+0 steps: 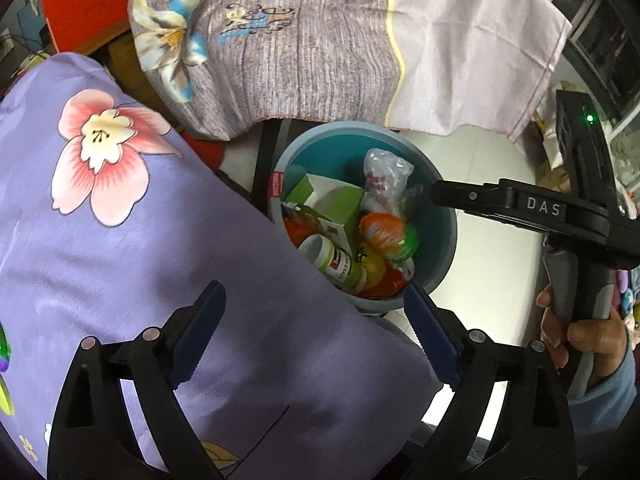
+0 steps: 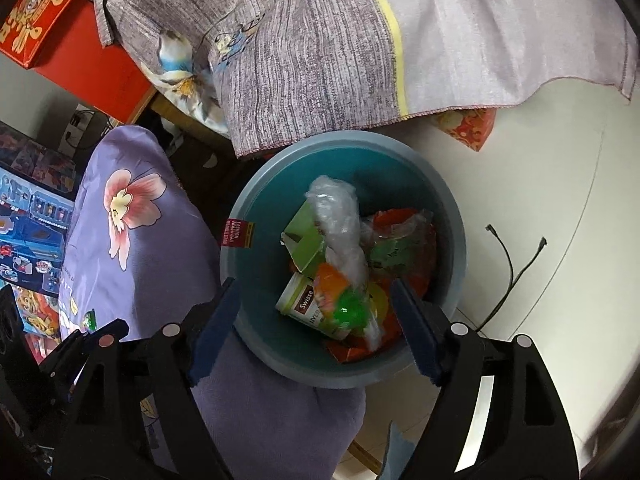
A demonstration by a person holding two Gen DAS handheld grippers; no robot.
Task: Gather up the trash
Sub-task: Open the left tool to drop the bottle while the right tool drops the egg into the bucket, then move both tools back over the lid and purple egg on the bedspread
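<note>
Two grippers, both empty, fingers spread wide. Lower centre of the left wrist view: left gripper (image 1: 314, 332) hangs over a purple floral cushion (image 1: 120, 260), nothing between its fingers. Lower centre of the right wrist view: right gripper (image 2: 316, 326) poised above the near rim of the trash bin (image 2: 452, 216), fingers parted with only the bin's contents showing in the gap; likely positioned there for dropping things in, though nothing is held. Bin sits on the pale floor (image 2: 540, 160), pressed against the cushion at its left edge, a red label on that rim. Inside, heaped: green-and-white bottle (image 2: 298, 300) lying on its side, green carton (image 2: 306, 240) tilted open, crumpled clear plastic bag (image 2: 340, 216), orange and red wrappers (image 2: 400, 216). Bin looks well filled, so collection appears far along. Beyond, upper frame: grey floral bedsheet (image 2: 320, 48) drapes down, overhanging the bin's far rim. Black cable (image 2: 508, 264) on the floor, right.
</note>
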